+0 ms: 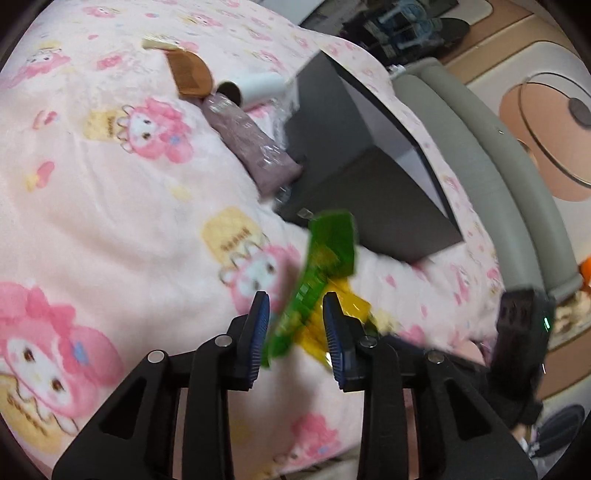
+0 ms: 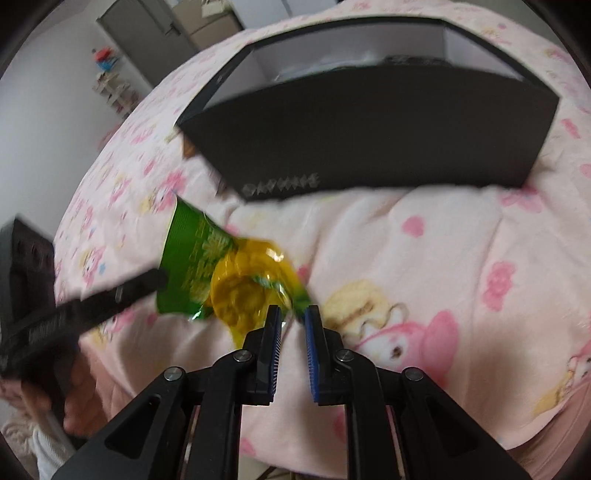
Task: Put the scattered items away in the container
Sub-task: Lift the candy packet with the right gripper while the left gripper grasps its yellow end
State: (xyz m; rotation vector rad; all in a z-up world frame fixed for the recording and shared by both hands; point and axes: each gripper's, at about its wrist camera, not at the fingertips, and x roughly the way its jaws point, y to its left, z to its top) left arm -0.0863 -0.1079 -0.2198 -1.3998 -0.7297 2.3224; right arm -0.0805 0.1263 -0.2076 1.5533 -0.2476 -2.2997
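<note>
Pinching the snack bag (image 2: pixel 207 266) corner with my right gripper (image 2: pixel 292 314), I keep the left gripper (image 1: pixel 295 314) spread around it, box (image 2: pixel 369 140) at 12 o'clock on the blanket (image 2: pixel 443 277).

Snack packet (image 1: pixel 325 258) motion-blurred, print unreadable. Box (image 2: pixel 369 147) lettering smeared; contents mostly hidden behind near wall. Purple pouch (image 1: pixel 255 147) end tucked behind box.

The pink cartoon-print blanket (image 1: pixel 110 192) covers the bed. A grey padded bed edge (image 1: pixel 491 147) borders it. Beyond that edge: dark sandals (image 1: pixel 406 29) on tan flooring. A grey cabinet (image 2: pixel 147 33) stands past the blanket.
</note>
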